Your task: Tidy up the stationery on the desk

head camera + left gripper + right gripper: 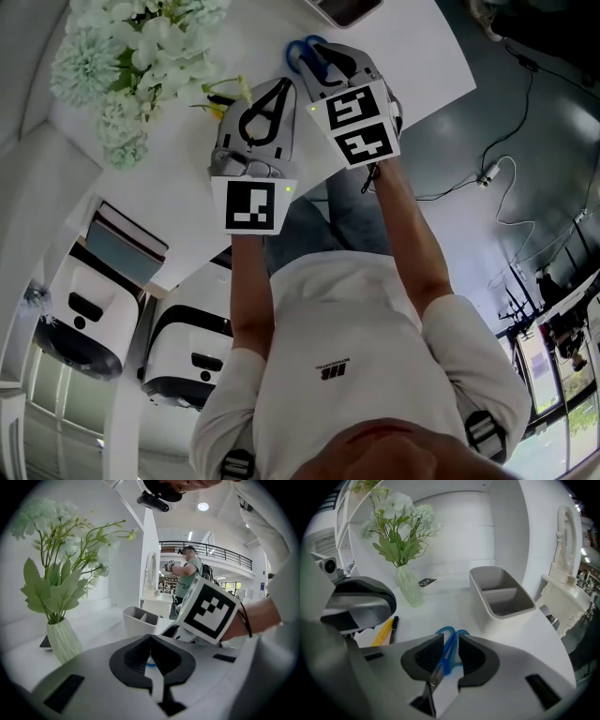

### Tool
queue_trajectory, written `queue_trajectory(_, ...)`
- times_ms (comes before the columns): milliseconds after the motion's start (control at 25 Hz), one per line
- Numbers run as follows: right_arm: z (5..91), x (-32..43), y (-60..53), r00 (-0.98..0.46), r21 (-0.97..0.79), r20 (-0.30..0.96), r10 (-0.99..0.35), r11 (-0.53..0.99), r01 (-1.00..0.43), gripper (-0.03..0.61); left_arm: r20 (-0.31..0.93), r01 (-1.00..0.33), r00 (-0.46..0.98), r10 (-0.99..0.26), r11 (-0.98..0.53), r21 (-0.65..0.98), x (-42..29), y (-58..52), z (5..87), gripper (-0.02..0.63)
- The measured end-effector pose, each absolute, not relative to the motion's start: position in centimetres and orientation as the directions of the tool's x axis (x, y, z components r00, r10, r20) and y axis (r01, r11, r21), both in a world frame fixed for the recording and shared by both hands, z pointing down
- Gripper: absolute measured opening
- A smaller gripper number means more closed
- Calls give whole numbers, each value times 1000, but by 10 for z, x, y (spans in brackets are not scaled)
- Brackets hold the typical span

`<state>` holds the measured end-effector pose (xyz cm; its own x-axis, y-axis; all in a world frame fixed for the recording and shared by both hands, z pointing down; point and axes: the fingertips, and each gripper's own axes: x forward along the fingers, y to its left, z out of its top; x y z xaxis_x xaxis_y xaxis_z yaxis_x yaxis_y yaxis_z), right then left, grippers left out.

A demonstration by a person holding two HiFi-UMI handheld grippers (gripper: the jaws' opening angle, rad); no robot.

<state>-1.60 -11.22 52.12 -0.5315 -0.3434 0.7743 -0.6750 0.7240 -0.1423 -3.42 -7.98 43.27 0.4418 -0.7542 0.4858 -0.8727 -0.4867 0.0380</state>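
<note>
Blue-handled scissors (449, 641) lie on the white desk (440, 606), and my right gripper (451, 644) is shut on them, the handles sticking out ahead of the jaws. In the head view the scissors' blue handles (302, 47) show just beyond the right gripper (319, 58). My left gripper (279, 89) hovers beside it, jaws closed tip to tip on nothing (150, 639). A yellow pen (383, 631) and a black marker (394, 628) lie to the left. A grey two-compartment organizer (501, 595) stands ahead on the right, seemingly empty.
A ribbed vase of pale flowers (408, 588) stands at the back left. A small dark flat object (426, 581) lies behind it. A white mirror stand (567, 545) is off the desk's right edge. A person (187, 573) stands far off.
</note>
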Motion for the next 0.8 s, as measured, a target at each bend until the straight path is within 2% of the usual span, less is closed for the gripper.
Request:
queue_trajectory(480, 531, -23, -112, -488, -120, 810, -325, 722, -681, 63, 493, -887, 423, -760, -459, 54, -42, -78, 434, 0)
queue_trajectory(800, 508, -19, -110, -529, -135, 762, -374, 707, -694, 61, 475, -885, 432, -767, -462, 58, -44, -79, 426, 0)
